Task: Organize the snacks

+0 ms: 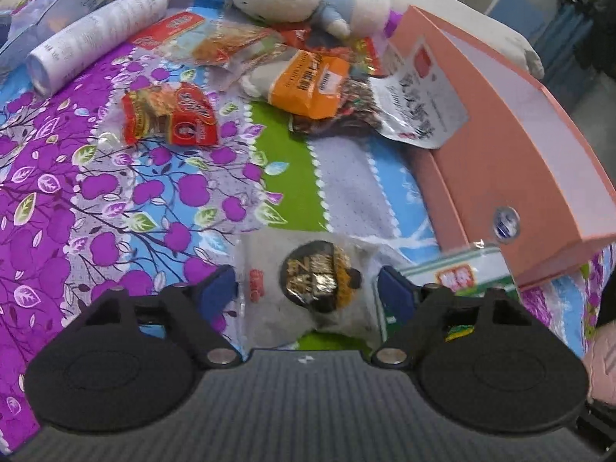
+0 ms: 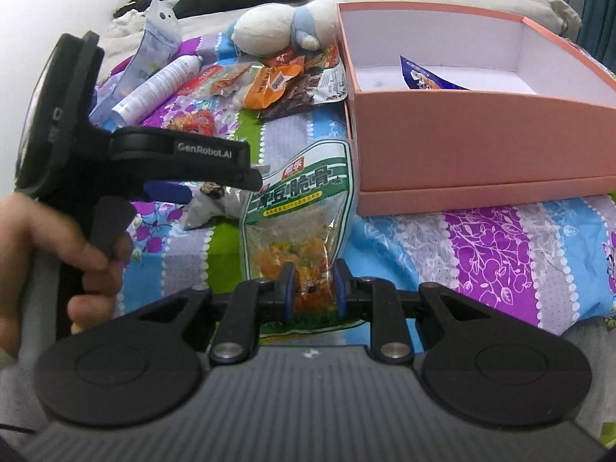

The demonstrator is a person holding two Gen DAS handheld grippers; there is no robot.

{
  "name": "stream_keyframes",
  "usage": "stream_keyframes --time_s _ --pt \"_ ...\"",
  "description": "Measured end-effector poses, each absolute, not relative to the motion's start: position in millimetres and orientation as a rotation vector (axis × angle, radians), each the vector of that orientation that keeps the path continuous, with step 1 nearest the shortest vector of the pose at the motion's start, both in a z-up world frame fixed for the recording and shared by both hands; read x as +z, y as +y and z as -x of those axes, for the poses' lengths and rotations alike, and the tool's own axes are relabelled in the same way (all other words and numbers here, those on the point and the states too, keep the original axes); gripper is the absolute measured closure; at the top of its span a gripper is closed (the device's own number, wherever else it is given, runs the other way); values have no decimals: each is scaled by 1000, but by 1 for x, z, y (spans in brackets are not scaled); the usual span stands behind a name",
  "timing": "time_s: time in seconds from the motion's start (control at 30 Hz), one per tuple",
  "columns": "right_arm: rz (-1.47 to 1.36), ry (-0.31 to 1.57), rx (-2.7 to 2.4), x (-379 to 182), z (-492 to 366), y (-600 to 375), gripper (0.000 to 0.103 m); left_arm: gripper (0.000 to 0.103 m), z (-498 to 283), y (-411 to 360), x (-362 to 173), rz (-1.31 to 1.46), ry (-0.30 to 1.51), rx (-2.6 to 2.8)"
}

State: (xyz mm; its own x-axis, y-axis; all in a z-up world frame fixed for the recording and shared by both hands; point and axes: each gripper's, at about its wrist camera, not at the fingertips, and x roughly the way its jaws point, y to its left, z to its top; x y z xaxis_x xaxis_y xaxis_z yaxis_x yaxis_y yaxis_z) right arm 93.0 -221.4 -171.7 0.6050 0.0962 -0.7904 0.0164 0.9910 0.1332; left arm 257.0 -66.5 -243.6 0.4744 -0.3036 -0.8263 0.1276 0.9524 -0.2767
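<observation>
Overhead, the left gripper [image 1: 308, 288] gapes around a white packet [image 1: 308, 288] on the floral bedsheet [image 1: 96, 192], while the right gripper [image 2: 311, 285] clamps a green pouch [image 2: 300, 208].

Even, soft indoor light fills both views, bright with only faint shadows. Glare glints on the foil snack packets [image 1: 308, 84]. Fisheye distortion bows the pink box [image 1: 512, 146] near the frame edges. The grey round-label packet [image 1: 308, 281] and the hand [image 2: 57, 254] look smeared by blur.
</observation>
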Motion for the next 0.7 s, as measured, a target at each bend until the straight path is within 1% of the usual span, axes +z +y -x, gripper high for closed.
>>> stream_keyframes --time_s 0.03,0.17,0.27,0.3,0.7 --pt "-131 920 47 -172 -93 -221 80 30 -258 -65 -245 180 1048 -259" --pt "-143 920 49 -174 -92 -221 80 40 -255 -58 -242 185 1032 -269" --pt "-148 916 60 -174 -93 -219 80 44 -250 -55 -237 190 1024 -260" --pt "-147 913 64 -173 -92 -217 80 52 -248 -52 -235 195 1020 -262" --pt "-134 811 101 -143 -96 -209 81 53 -230 -17 -196 258 962 -188"
